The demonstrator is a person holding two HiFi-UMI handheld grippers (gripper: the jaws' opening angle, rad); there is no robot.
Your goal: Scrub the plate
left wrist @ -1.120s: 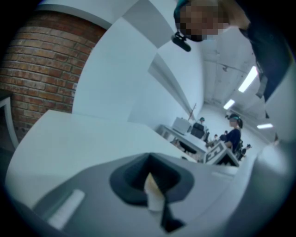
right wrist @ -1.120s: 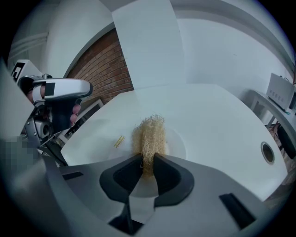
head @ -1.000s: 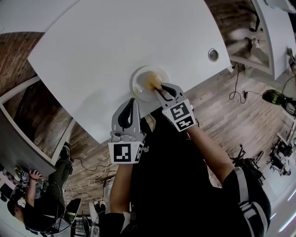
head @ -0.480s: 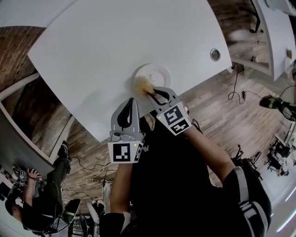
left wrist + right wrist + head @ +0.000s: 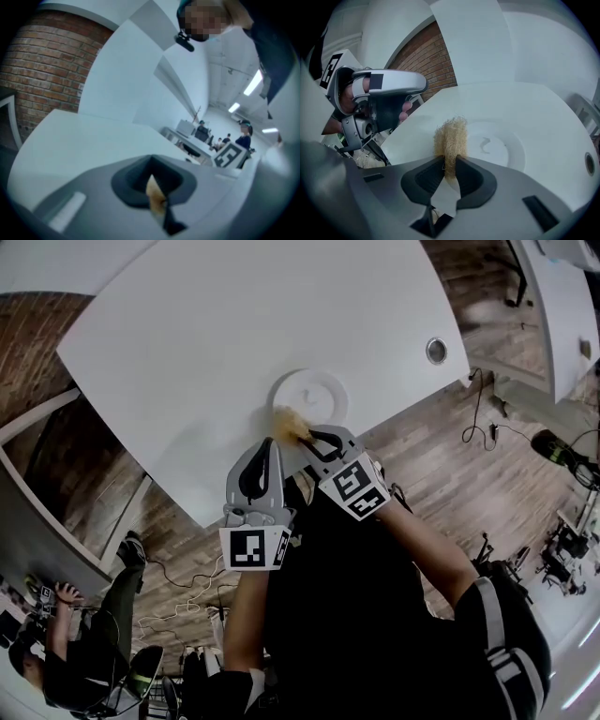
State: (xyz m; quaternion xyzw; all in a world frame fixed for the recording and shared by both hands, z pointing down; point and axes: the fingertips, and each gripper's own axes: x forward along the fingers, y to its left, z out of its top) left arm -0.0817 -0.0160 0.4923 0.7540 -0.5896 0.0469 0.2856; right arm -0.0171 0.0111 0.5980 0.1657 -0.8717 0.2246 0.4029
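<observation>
Scrubbing step in hand, by the look of it. Pinching a tan scrubber (image 5: 450,138) tight in the right gripper (image 5: 450,169), down at the near-left rim of the plate (image 5: 325,390), off its middle. Holding the left gripper (image 5: 266,451) just near of the table (image 5: 234,324) edge, beside the right one, jaws pressed together on nothing nameable; only a tan sliver (image 5: 154,194) in the slit, too blurred to tell. Next, probably: sweep the scrubber far and right across the plate's middle, over the 1 faint mark (image 5: 485,143) there, pressing down without shoving the plate. Mind the near table edge, close by the plate's near rim: little room that way, and nothing steadying the plate. Plenty of bare table far and left; 1 round grommet (image 5: 434,351) well right
</observation>
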